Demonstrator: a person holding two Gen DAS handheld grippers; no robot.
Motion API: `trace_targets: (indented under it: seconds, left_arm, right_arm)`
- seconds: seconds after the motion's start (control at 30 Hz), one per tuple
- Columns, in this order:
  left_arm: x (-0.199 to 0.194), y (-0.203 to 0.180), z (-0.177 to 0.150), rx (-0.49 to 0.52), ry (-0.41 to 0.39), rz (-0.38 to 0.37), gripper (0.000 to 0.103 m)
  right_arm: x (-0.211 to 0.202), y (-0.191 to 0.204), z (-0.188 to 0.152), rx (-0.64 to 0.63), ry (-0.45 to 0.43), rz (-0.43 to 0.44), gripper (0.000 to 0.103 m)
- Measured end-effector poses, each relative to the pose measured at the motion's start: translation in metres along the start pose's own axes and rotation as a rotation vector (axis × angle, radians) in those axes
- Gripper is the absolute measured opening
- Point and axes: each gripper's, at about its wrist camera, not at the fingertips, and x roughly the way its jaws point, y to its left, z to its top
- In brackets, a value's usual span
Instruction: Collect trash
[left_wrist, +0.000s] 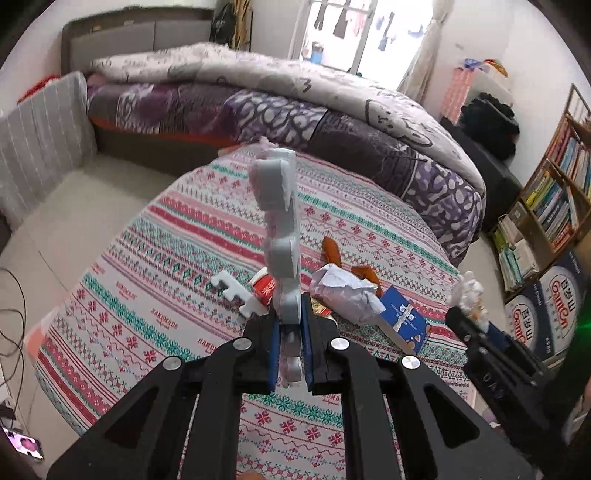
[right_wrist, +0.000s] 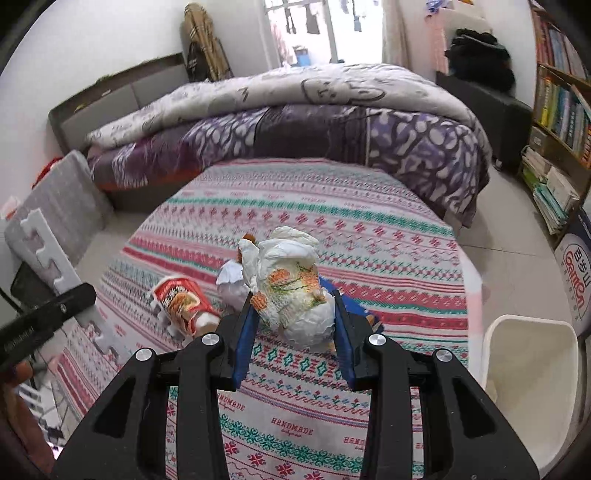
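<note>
Trash lies at the middle of the patterned tablecloth (left_wrist: 147, 258): a crumpled white paper (left_wrist: 343, 291), a blue carton (left_wrist: 404, 319), a red snack packet (right_wrist: 183, 304) and a white foam strip (left_wrist: 236, 291). The left gripper (left_wrist: 291, 354), at lower centre of its frame, is clamped narrow on a grey foam strip (left_wrist: 282, 206) that stands upright. The right gripper (right_wrist: 295, 325) grips a crumpled printed wrapper (right_wrist: 291, 288), lifted above the cloth. A white bin (right_wrist: 532, 373) stands at lower right.

blue box (left_wrist: 404, 318): partly hidden behind the paper ball (left_wrist: 345, 293)
white bin (right_wrist: 532, 373): cut off beside the striped cloth (right_wrist: 303, 413)
phone (left_wrist: 26, 445): too small to read
</note>
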Motion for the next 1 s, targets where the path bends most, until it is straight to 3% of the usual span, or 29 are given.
trace_targets:
  seconds: [0.27,0.7,1.0]
  left_arm:
    - [-0.007,-0.028,-0.005,0.058,-0.058,0.003,0.010]
    - [0.000,-0.079,-0.023,0.147,-0.039,-0.055,0.010]
    - [0.006,-0.119,-0.038,0.206,-0.014,-0.104,0.010]
  right_arm:
    - [-0.017,-0.029,0.002,0.054,-0.027,-0.036,0.036]
    - [-0.049,-0.090,0.002,0.174,-0.050,-0.096,0.037]
    - [-0.075,-0.151,-0.001,0.327,-0.059,-0.149,0.040]
